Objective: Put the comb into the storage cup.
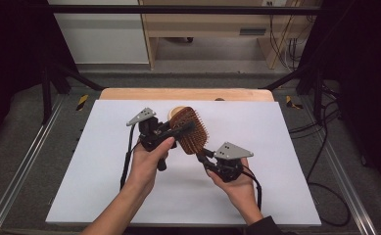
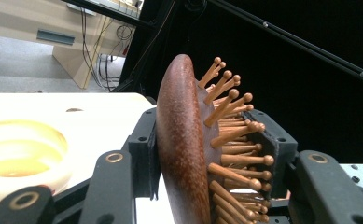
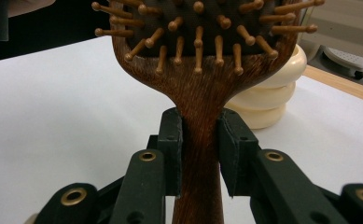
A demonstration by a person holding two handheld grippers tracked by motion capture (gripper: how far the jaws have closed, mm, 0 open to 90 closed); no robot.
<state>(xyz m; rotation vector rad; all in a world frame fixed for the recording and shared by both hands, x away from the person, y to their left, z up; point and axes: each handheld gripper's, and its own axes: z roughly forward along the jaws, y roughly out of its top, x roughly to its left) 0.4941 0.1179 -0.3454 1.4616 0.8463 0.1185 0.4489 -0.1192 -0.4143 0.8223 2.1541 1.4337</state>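
Note:
A brown wooden paddle hairbrush with round-tipped wooden bristles is held above the white sheet by both grippers. My left gripper is shut across the brush head: one pad lies on the smooth back, the other against the bristle tips. In its own view that left gripper has the head standing edge-on between the jaws. My right gripper is shut on the handle, and in the right gripper view both pads press the handle's sides just below the head.
A cream ringed cup stands on the sheet just behind the brush, also seen as a cream cup with a hollow top and as stacked cream rings. The table's wooden edge runs along the far side.

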